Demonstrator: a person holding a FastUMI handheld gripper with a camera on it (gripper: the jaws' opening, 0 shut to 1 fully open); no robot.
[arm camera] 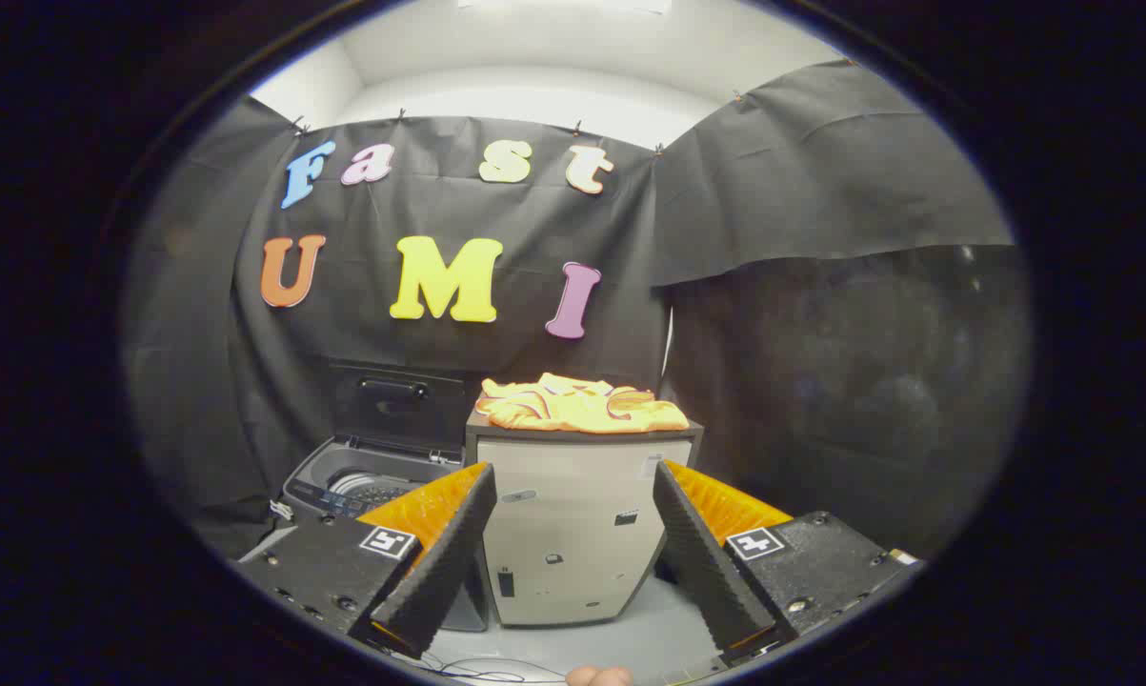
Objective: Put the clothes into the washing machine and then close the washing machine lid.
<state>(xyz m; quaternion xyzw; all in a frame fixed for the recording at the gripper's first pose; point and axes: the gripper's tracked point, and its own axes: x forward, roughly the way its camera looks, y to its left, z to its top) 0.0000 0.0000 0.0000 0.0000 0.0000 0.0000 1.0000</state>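
One pile of clothes (580, 404) is lying on top of a pale cabinet (577, 529), beyond my tongs (573, 553) and a little higher than the fingers. I am holding the tongs spread wide, with nothing between the fingers; the cabinet front is showing in the gap. The washing machine (368, 481) is standing to the left of the cabinet, just beyond my left finger, with its lid (396, 405) raised upright, so the drum is waiting open. I am judging the clothes to be soft, light and floppy, so they will be sagging and trailing when lifted. I am thinking the best hold is on a thick raised fold near the middle of the pile.
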